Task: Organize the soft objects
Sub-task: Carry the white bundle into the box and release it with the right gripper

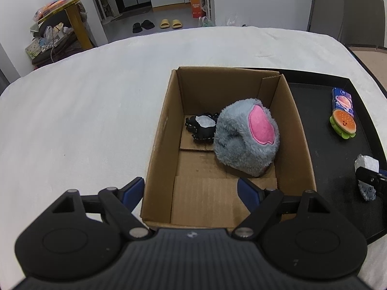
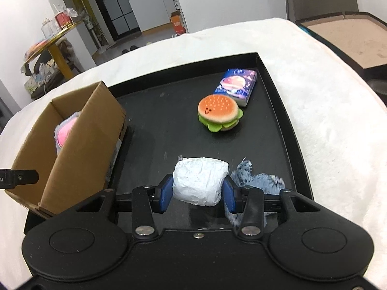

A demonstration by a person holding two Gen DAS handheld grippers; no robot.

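My right gripper [image 2: 197, 194] is clamped on the white wad [image 2: 200, 183], both blue pads pressed into its sides; it sits on the black tray [image 2: 278, 111], touching a grey furry scrap [image 2: 263, 181] just to its right. To do this well I should lift straight up so the scrap stays behind, clear the near wall of the cardboard box [image 1: 159, 149], and let go low over the bare floor of the box in front of the big grey plush [image 1: 244, 140]. My left gripper [image 1: 189, 191] is released and empty, straddling the box's near left corner; it can steady the box. Counted: two things in the box, the grey plush and a small black toy [image 1: 200, 128]; four on the tray, the wad, the scrap, one plush burger [image 2: 219, 114] and one tissue pack [image 2: 235, 87].
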